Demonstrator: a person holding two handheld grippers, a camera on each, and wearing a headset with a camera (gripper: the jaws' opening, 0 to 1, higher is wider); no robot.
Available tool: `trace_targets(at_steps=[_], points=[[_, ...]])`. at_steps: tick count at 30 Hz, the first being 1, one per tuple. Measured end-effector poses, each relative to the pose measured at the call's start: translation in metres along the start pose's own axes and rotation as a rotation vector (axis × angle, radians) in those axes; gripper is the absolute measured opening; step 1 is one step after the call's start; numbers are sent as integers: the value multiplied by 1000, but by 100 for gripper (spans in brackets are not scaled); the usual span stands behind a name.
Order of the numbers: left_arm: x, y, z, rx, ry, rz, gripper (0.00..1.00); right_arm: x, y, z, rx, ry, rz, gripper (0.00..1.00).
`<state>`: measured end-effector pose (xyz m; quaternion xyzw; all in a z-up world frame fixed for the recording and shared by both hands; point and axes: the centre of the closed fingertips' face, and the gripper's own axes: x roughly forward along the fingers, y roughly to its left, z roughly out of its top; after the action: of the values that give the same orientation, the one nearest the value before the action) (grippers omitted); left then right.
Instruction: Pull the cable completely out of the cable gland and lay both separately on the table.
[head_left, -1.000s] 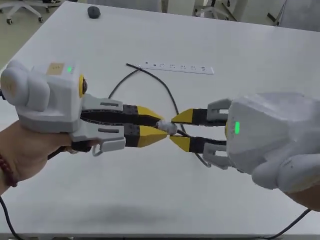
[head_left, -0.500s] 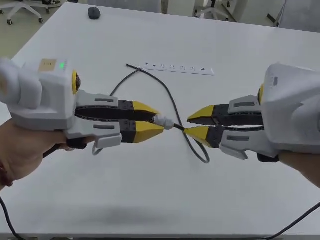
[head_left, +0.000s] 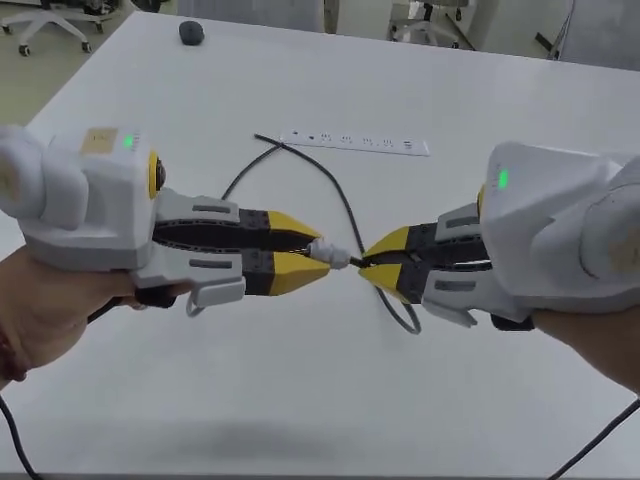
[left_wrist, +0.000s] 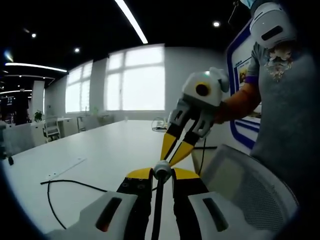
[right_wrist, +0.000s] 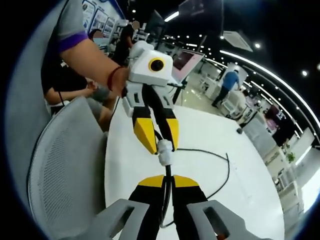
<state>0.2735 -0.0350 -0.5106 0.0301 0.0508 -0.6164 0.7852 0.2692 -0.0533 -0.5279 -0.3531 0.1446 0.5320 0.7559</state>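
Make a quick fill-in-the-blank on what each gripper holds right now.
1. The left gripper is shut on the white ____.
2. The right gripper is shut on the black ____ right beside it.
3. The jaw tips of both grippers are coloured ____.
4. The slack of the black line lies on the white ____.
Missing words: cable gland; cable; yellow; table.

Small white cable gland (head_left: 330, 254), suspended above the table (head_left: 300, 390) with its axis roughly level, threaded on a thin black cable (head_left: 338, 190) that emerges from both its ends and trails in loose curves across the tabletop.
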Motion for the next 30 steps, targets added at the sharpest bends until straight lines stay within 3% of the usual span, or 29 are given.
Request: trace_targets(at_steps=[4,30], points=[[-1,0,-2,3,8,3,15,-1,0,-5,-45,22,0,0],[-9,2,-5,14,20,20,15,-16,-29,-53,-42,122,-39,0]])
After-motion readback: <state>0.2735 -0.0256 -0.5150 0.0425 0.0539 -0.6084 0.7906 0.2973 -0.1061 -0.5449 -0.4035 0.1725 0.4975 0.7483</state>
